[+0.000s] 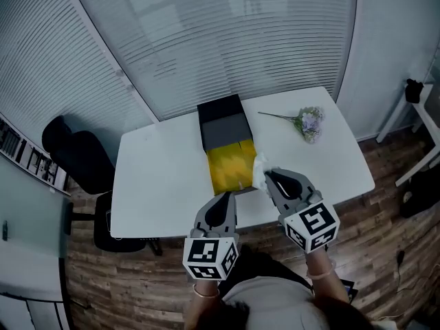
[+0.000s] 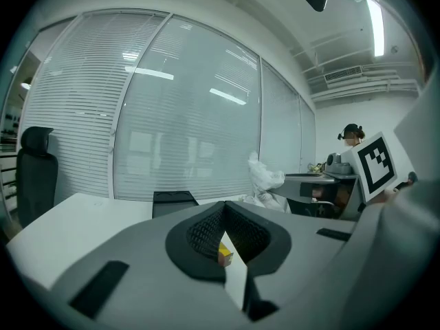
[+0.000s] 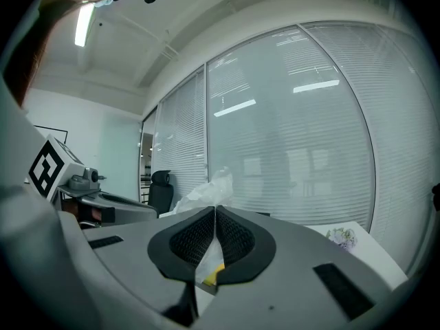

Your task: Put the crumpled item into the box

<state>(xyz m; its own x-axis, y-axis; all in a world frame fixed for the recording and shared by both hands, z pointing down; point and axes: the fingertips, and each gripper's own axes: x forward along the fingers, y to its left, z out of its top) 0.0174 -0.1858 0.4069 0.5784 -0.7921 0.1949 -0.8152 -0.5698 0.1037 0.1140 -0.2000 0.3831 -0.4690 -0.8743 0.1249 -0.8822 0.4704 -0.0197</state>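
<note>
A crumpled white paper wad hangs at the right edge of the open box, which has a yellow inside and a black lid folded back. My right gripper is shut on the wad, and the paper sticks up past its tips. My left gripper hovers at the box's near edge, shut with nothing held. In the left gripper view the tips meet; the wad shows to the right, with the black lid behind.
The box sits on a white table. A small bunch of pale flowers lies at the far right of the table, also in the right gripper view. A black office chair stands left of the table. Window blinds run behind.
</note>
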